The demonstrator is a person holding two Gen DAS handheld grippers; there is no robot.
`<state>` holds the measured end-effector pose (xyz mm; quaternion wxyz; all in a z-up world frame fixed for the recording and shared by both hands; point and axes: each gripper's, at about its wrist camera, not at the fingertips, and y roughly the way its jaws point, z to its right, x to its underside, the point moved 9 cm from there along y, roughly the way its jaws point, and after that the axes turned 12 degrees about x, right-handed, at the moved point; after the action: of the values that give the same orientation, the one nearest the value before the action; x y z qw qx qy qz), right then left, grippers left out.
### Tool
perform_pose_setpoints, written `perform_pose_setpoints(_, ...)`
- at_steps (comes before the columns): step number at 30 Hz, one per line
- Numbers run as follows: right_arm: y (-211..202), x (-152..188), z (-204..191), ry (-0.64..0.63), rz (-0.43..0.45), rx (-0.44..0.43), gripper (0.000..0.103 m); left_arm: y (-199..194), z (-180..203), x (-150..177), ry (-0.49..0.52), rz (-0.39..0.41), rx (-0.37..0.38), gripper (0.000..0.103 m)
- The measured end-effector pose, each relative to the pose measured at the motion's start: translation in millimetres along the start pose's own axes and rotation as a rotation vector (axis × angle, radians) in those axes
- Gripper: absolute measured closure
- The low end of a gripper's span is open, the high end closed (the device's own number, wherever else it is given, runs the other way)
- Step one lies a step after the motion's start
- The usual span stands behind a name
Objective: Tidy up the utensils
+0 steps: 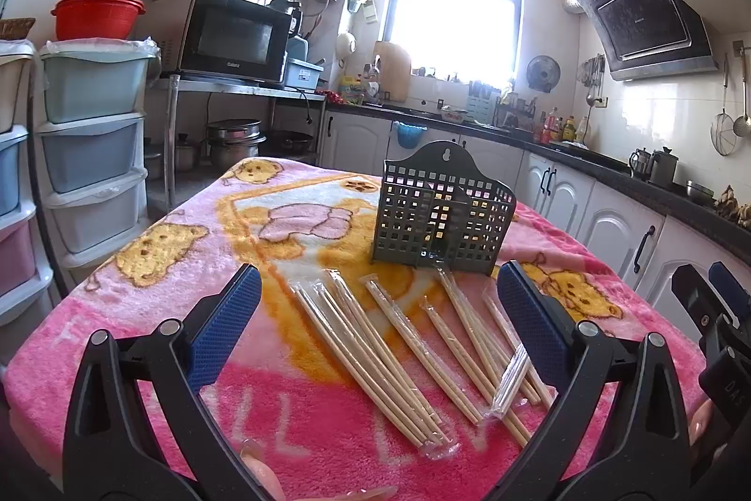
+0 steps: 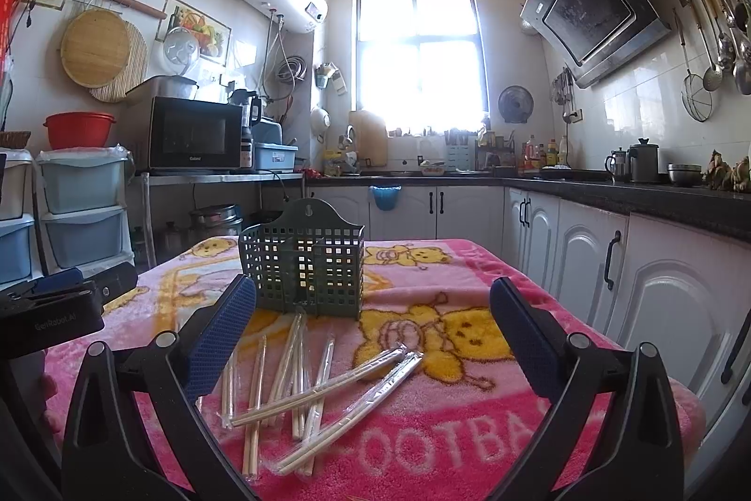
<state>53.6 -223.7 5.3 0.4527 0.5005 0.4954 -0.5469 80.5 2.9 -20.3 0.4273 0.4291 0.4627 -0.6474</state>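
Note:
Several wooden chopsticks in clear plastic sleeves (image 1: 389,355) lie scattered on the pink bear-print blanket (image 1: 141,304) that covers the table. Behind them stands a dark green perforated utensil holder (image 1: 441,214), upright and with nothing seen inside. My left gripper (image 1: 379,308) hovers open over the near ends of the chopsticks, holding nothing. In the right wrist view the chopsticks (image 2: 319,393) lie below and between the fingers of my right gripper (image 2: 373,322), which is open and holds nothing. The holder (image 2: 305,261) stands just beyond its left finger. The right gripper (image 1: 718,313) shows at the left view's right edge.
Stacked plastic drawers (image 1: 89,153) stand left of the table, with a microwave (image 1: 230,36) on a metal shelf behind. White cabinets (image 2: 586,261) under a dark counter run along the right and back. The left gripper's body (image 2: 51,304) shows at the right view's left edge.

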Motion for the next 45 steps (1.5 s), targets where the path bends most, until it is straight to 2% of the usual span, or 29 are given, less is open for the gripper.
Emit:
perform_pose_setpoints(14, -1.6, -2.4, -0.8, 0.001, 0.003, -0.004, 0.006, 3.0, -1.6, -0.3, 0.001, 0.001, 0.001, 0.010)
perform_pose_setpoints(26, 1.6, -0.8, -17.1, -0.029, -0.013, -0.044, 0.006, -6.2, -25.3, -8.2, -0.025, 0.010, -0.051, 0.010)
perform_pose_setpoints(32, 4.9, 0.3, -32.2, -0.064, -0.024, -0.092, 0.006, -6.4, -41.5, -7.4, -0.050, 0.010, -0.085, 0.010)
perform_pose_setpoints(41, 29.4, 5.7, -65.0, -0.133, -0.113, -0.184, 0.006, -1.2, -73.7, -7.4, -0.095, -0.037, -0.128, 0.010)
perform_pose_setpoints(45, 46.2, 12.8, -76.3, -0.170, -0.167, -0.202, 0.006, 6.6, -87.2, -6.9, -0.136, -0.070, -0.100, 0.010)
